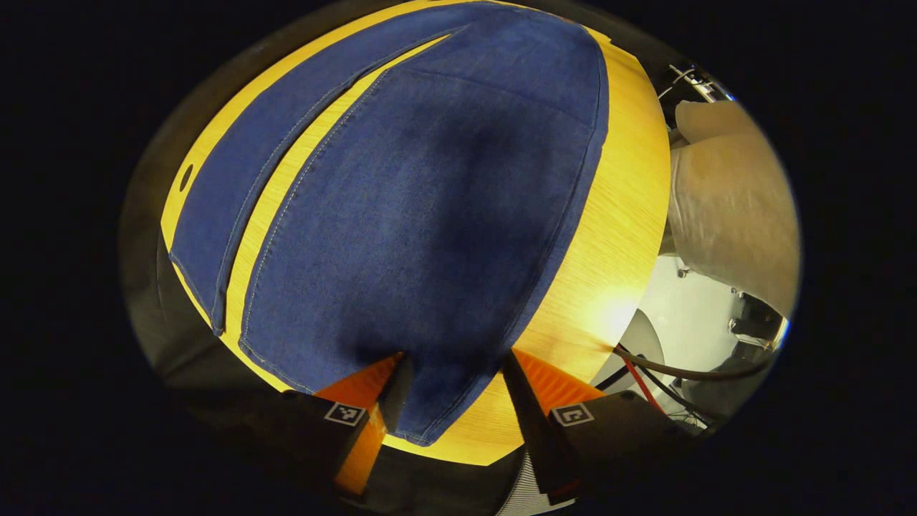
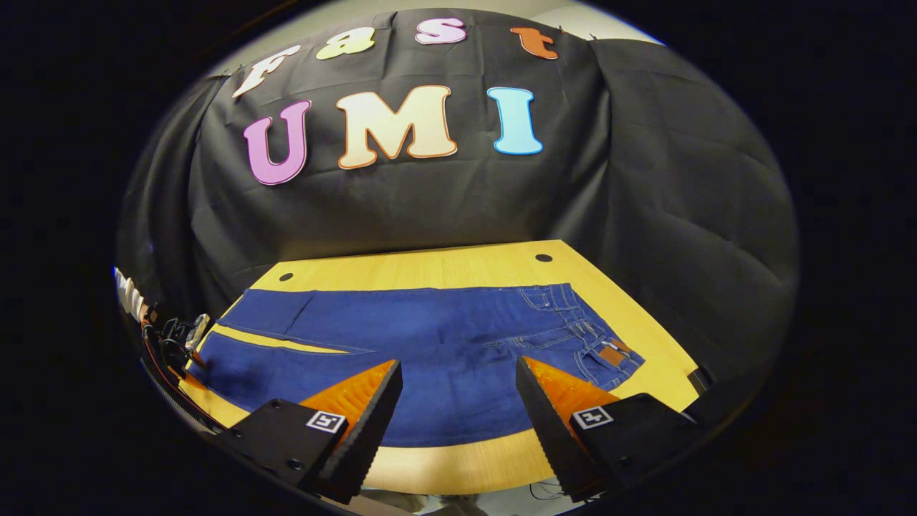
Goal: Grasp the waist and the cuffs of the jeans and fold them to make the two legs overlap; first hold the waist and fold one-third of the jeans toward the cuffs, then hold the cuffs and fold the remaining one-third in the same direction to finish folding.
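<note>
Blue jeans (image 2: 430, 337) lie flat on the yellow wooden table (image 2: 444, 269). The waist with its brown patch (image 2: 612, 353) points right, and the two legs run left with a narrow strip of table between them. In the left gripper view the legs (image 1: 430, 215) stretch away from me. My left gripper (image 1: 455, 383) stands open low over the cuff (image 1: 423, 426) of the nearer leg, one finger on each side of it. My right gripper (image 2: 458, 398) hangs open above the table's front edge, level with the thigh part of the jeans, with nothing between its fingers.
Black cloth walls the table at the back and right. Two small holes (image 2: 543, 257) mark the far tabletop. A person's pale sleeve (image 1: 731, 208) is beside the table's edge, with cables (image 1: 666, 369) and a white floor below it. Dark gear with cables (image 2: 175, 337) sits at the table's left end.
</note>
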Available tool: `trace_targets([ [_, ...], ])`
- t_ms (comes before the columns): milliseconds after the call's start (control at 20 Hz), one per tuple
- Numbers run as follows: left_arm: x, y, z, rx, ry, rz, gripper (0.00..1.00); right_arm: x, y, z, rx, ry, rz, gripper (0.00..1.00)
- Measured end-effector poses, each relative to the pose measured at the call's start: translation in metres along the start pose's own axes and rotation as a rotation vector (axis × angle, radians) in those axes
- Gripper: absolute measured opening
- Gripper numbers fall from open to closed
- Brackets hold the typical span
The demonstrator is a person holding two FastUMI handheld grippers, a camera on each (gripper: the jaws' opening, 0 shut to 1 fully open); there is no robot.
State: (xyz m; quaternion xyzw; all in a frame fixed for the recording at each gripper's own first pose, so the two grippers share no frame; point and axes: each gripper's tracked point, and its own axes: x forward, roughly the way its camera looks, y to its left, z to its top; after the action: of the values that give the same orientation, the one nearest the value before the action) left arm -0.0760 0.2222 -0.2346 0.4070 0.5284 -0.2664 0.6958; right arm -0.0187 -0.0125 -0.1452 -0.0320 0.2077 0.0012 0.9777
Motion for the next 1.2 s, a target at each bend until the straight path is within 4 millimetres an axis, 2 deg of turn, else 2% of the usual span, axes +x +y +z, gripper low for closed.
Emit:
trace_targets([
  [200, 0.000, 0.003, 0.001, 0.009, 0.008, 0.003, 0.51, 0.003, -0.004, 0.002, -0.013, 0.007, 0.018, 0.98],
  [250, 0.000, -0.001, 0.002, 0.017, 0.001, 0.003, 0.35, 0.004, -0.005, 0.001, -0.018, 0.016, 0.032, 0.98],
  [300, 0.002, -0.004, 0.003, 0.018, 0.000, 0.003, 0.28, 0.005, -0.006, -0.001, -0.034, 0.033, 0.047, 0.98],
  [350, 0.001, -0.005, 0.002, 0.019, 0.004, 0.003, 0.17, 0.006, -0.009, -0.005, -0.063, 0.057, 0.059, 0.98],
  [450, 0.000, -0.002, 0.000, 0.012, 0.015, -0.003, 0.05, 0.004, -0.019, -0.011, -0.139, 0.108, 0.092, 0.98],
  [550, 0.000, 0.000, 0.001, -0.011, 0.018, -0.017, 0.01, 0.004, -0.027, -0.011, -0.188, 0.155, 0.129, 0.99],
  [700, 0.001, 0.000, 0.001, -0.021, 0.017, -0.021, 0.01, 0.012, -0.035, -0.007, -0.223, 0.188, 0.174, 0.99],
  [800, 0.002, 0.001, 0.001, -0.024, 0.023, -0.022, 0.01, 0.027, -0.047, -0.005, -0.260, 0.216, 0.187, 0.99],
  [950, 0.003, 0.001, 0.001, -0.057, 0.023, -0.031, 0.01, 0.057, -0.075, -0.002, -0.350, 0.279, 0.181, 0.99],
  [1050, 0.003, 0.001, 0.003, -0.062, 0.030, -0.035, 0.01, 0.073, -0.093, -0.009, -0.428, 0.350, 0.188, 0.99],
  [1200, 0.003, 0.001, 0.002, -0.074, 0.042, -0.040, 0.01, 0.090, -0.104, -0.022, -0.529, 0.455, 0.243, 1.00],
])
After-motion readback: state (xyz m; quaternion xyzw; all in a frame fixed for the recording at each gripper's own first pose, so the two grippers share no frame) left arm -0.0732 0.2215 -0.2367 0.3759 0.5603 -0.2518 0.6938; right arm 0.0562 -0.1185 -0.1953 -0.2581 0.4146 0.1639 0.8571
